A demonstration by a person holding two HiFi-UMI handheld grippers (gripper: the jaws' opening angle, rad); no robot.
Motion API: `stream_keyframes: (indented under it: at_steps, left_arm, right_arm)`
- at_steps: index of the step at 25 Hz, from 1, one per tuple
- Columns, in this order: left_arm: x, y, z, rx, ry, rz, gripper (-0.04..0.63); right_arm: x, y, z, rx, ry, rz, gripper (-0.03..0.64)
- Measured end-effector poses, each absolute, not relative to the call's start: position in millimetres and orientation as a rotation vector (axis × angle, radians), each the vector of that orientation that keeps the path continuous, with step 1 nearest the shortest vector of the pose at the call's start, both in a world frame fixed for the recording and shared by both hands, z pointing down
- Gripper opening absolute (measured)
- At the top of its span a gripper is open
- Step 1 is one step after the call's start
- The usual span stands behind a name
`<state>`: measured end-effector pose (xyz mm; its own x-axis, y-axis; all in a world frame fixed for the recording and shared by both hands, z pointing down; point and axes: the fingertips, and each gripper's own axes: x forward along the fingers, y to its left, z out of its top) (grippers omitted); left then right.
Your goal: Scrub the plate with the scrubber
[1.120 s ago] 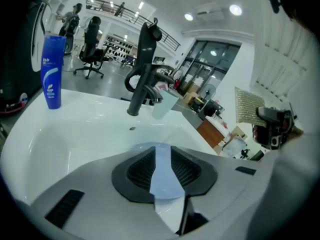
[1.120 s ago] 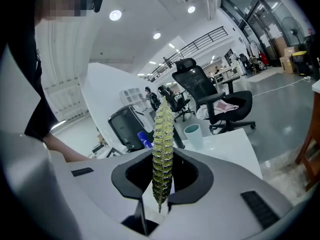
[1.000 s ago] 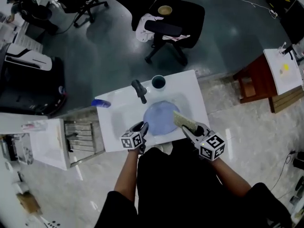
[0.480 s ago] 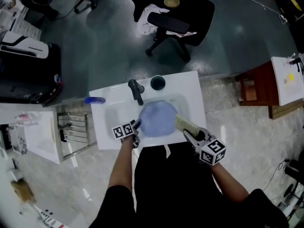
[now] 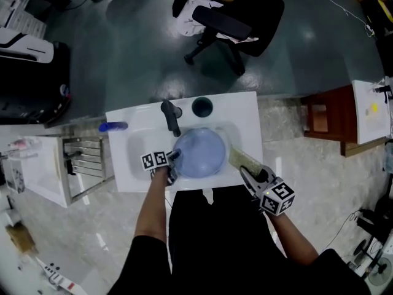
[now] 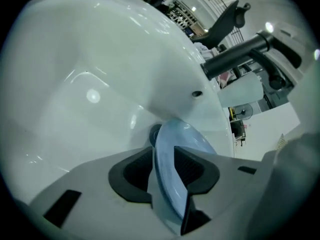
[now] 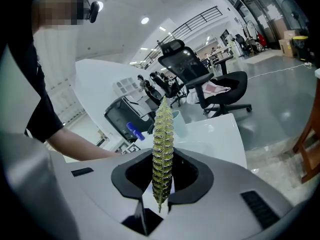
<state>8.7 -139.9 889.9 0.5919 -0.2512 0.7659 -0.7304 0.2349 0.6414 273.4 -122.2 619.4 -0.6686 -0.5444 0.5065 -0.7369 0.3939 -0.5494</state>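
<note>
A pale blue plate [image 5: 199,152] lies in the white sink [image 5: 138,147], just in front of the black faucet [image 5: 171,115]. My left gripper [image 5: 174,160] is at the plate's left rim. In the left gripper view its jaws are closing, and the plate's rim [image 6: 172,179] stands edge-on between the pads, touching them. My right gripper [image 5: 245,172] hovers over the sink's front right corner, shut on a yellow-green scrubber [image 5: 241,159]. In the right gripper view the scrubber [image 7: 162,149] stands upright between the jaws, clear of the plate.
A dark cup [image 5: 202,107] stands behind the basin, right of the faucet. A blue bottle [image 5: 112,126] lies at the counter's left end. A metal rack [image 5: 86,165] is to the left, a wooden stool [image 5: 325,112] to the right, an office chair [image 5: 230,17] behind.
My left gripper has moved from the sink's front edge onto the plate's left rim. The right gripper with the scrubber has stayed at the front right corner.
</note>
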Motion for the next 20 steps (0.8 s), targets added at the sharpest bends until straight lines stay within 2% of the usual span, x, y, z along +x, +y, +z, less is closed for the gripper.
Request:
stream_keyframes:
  at_steps: [3,4,9,13,20]
  left_arm:
    - [8.8,-138.0,893.1,1.306,-0.914,0.415,0.040]
    - [8.8,-136.6,893.7,1.302,-0.906,0.425,0.026]
    - [14.4,-132.8,896.2,1.320,-0.859,0.460,0.026]
    - [23.3,-129.8,902.4,1.352,-0.764,0.510,0.074]
    - [19.0,-134.6,901.3,1.277,-0.735,0.399,0.031]
  right_arm:
    - [269.8,-123.3,622.3,1.110,-2.407,1.145,0.063]
    - [268.8,-123.4,623.3,1.105,-2.407,1.147,0.063]
    - [263.4,-125.4,625.1,1.082,-2.407,1.129,0.063]
    - [255.9,-126.3,621.2,1.105,-2.404,1.105,0.063]
    - [235.0,-110.3,612.2,1.188,-2.362,1.108,0.063]
